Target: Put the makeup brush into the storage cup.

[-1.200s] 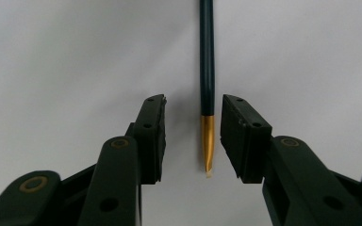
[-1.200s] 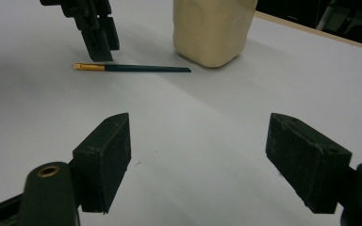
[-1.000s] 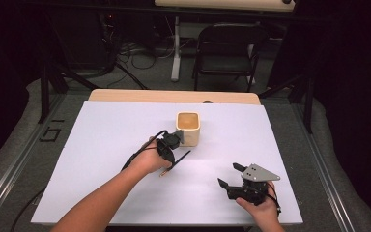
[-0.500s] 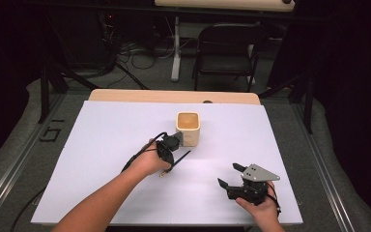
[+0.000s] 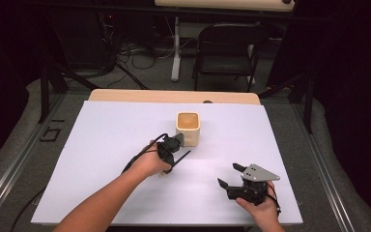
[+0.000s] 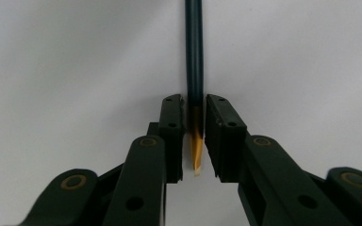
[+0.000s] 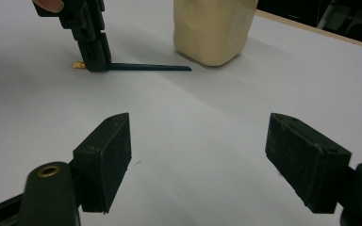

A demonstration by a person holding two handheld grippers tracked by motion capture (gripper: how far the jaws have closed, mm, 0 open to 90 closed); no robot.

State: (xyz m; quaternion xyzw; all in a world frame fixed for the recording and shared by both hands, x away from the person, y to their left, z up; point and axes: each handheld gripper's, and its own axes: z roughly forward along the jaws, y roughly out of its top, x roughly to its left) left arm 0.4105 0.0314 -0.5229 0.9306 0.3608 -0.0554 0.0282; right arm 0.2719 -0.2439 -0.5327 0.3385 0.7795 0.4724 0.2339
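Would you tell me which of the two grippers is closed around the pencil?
The left gripper, beside the cream cup: its jaws pinch the dark pencil near its tip. The right gripper stands open, holding nothing.

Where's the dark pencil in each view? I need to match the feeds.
High view: the pencil lies centre, just below the cream cup.
Left gripper view: upright at centre, between the left gripper fingers.
Right gripper view: upper left, flat on the white table.
Shared landmark: the left gripper on the pencil.

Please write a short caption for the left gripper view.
Left gripper closes on a dark pencil lying on the white table.
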